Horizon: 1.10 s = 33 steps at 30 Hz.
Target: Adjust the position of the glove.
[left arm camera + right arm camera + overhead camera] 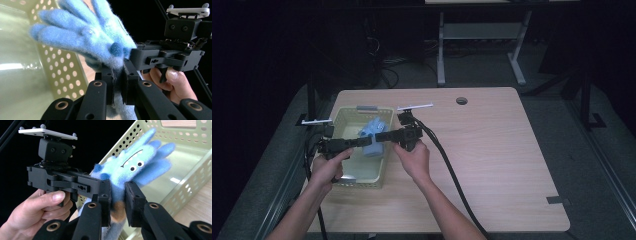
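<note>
Both grippers hold the blue glove [373, 135] above the basket [343, 116] on the desk [492, 150]; left gripper [117, 82] fingers pinch its cuff; right gripper [117, 202] fingers pinch it too; next move probably requires a coordinated lift or release.

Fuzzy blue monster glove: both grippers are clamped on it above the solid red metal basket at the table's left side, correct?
Not quite. The basket is pale green perforated plastic, not solid red metal, as the high view shows. The rest stands: the left gripper and right gripper are both clamped on the fuzzy blue monster glove above it, at the wooden table's left side.
</note>
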### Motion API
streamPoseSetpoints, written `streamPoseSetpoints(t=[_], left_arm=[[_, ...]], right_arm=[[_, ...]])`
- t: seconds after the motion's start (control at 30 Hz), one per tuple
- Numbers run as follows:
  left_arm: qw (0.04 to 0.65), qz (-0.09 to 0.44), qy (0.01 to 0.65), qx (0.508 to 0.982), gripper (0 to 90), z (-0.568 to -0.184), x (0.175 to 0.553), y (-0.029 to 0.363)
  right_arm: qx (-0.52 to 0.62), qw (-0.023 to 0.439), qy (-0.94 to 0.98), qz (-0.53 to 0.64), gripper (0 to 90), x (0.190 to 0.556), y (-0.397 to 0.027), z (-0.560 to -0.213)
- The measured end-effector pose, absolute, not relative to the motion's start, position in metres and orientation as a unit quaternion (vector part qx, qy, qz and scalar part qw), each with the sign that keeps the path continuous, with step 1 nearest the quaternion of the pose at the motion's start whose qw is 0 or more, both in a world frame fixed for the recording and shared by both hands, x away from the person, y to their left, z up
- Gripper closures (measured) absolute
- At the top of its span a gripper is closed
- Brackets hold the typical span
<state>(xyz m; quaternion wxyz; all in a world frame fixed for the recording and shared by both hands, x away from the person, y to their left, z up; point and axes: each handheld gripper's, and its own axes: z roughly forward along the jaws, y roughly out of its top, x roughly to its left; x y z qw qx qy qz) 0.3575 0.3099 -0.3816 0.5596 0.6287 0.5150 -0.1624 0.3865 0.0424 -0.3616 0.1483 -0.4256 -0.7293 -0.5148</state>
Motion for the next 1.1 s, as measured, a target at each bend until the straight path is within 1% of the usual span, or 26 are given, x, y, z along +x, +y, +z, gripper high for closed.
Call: streamPoseSetpoints(t=[0.47, 1.1], left_arm=[[0.553, -0.155, 0.527, 0.627, 82.6, -0.386, 0.356, 0.328], [0.54, -0.145, 0.546, 0.624, 82.6, -0.394, 0.356, 0.355]], right_arm=[[-0.427, 0.166, -0.729, -0.508, 75.1, 0.393, 0.063, -0.371], [-0.422, 0.171, -0.743, -0.491, 75.1, 0.399, 0.093, -0.38]])
